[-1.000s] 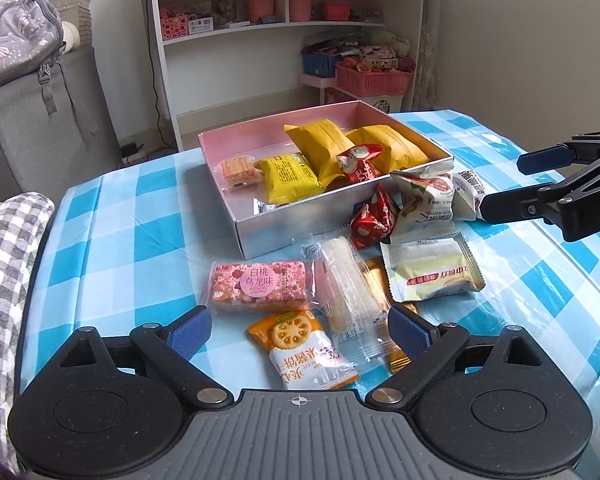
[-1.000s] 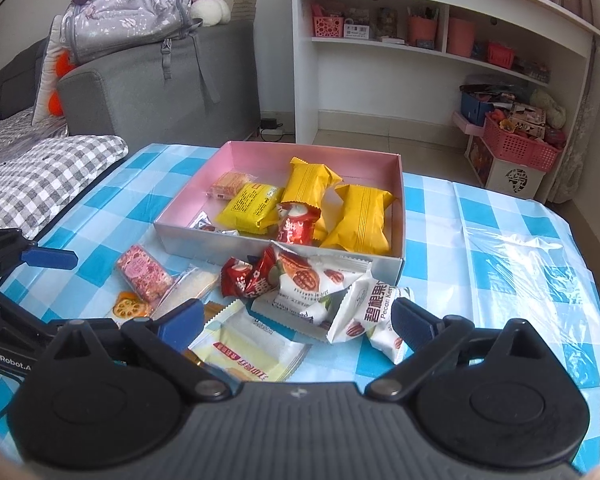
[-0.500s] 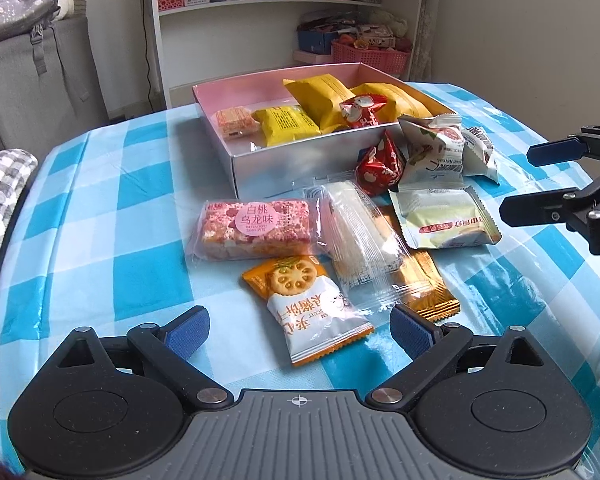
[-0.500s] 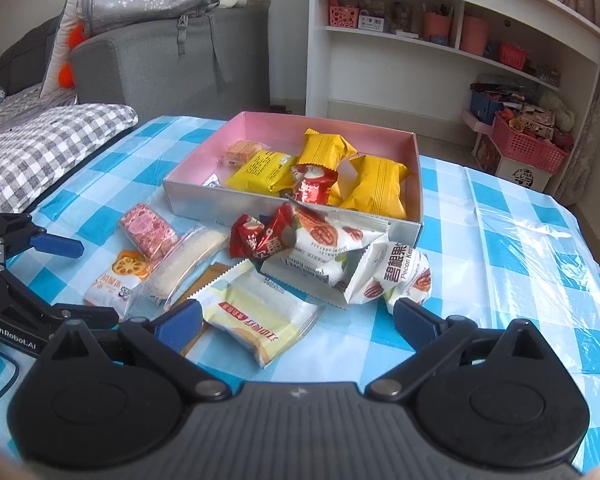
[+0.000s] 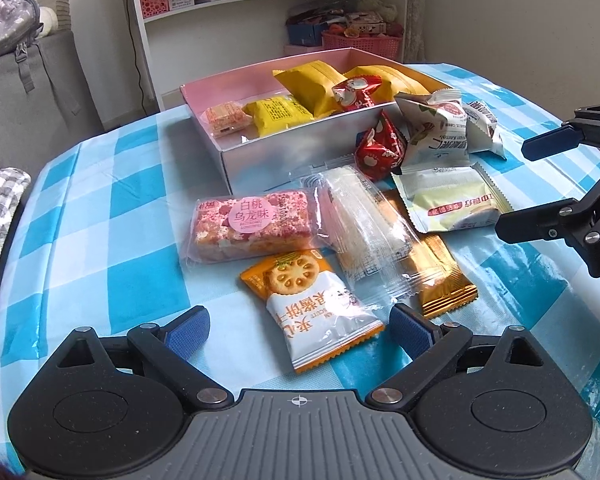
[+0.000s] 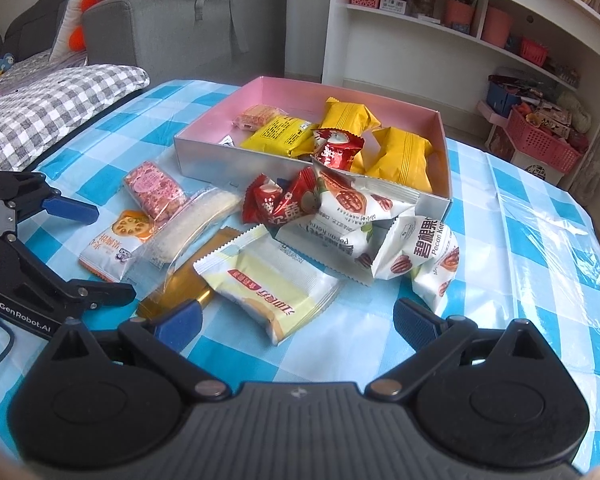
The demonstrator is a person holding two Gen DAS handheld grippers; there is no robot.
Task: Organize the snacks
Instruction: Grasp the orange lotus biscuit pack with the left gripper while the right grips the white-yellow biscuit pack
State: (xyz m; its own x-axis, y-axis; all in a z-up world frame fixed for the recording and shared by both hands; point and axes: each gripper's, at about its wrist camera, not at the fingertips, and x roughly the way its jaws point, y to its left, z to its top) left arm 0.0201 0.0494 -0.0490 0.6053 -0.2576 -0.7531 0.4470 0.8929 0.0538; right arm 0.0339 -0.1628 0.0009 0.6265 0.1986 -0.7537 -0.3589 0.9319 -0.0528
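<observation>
Snack packets (image 5: 324, 312) crowd box (image 5: 300, 160).

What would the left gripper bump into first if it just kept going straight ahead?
Most likely the orange-and-white cracker packet, which lies on the tablecloth between the open fingers of the left gripper. Beyond it sits the pink rice bar. Depth is hard to judge.

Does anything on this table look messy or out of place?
Yes. Several snacks lie loose outside the pink box, overlapping: a clear-wrapped bar rests over the gold packet, and a pecan packet leans against the box's front wall. Nothing looks torn or spilled.
</observation>
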